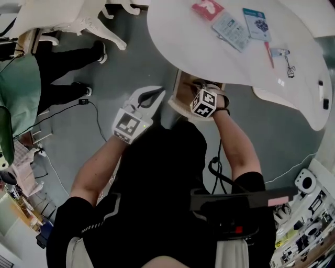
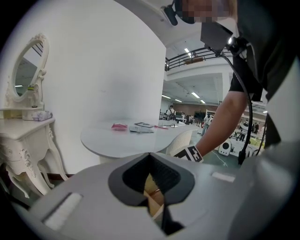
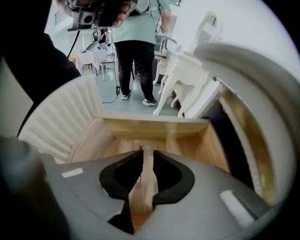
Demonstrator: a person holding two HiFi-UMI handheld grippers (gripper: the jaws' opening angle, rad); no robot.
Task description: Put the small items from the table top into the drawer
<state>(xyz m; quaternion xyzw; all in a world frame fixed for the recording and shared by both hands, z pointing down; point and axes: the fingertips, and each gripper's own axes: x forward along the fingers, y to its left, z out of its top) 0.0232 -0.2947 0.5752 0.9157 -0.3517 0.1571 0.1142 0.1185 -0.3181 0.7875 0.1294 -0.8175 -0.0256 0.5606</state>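
The open wooden drawer [image 1: 178, 95] sticks out from under the white table [image 1: 209, 60]. My right gripper [image 1: 202, 90] reaches into it. In the right gripper view, the right gripper [image 3: 146, 151] hangs over the drawer [image 3: 154, 126] with its jaws slightly apart. A small pinkish thing [image 3: 137, 184] shows low in the gap; the pads do not press on it. On the table lie a red packet [image 1: 208, 9], a grey card [image 1: 231, 30], a blue card [image 1: 256, 23], a red pen [image 1: 269, 54] and a small metal item [image 1: 287, 60]. My left gripper [image 1: 158, 94] is shut and empty, left of the drawer.
A person in black trousers [image 1: 60, 68] stands at the left near a white ornate dressing table [image 1: 78, 18] with a mirror [image 2: 26, 70]. A cable [image 1: 99, 123] lies on the grey floor. The table's ribbed pedestal [image 3: 61, 117] flanks the drawer. Equipment crowds the right corner [image 1: 309, 220].
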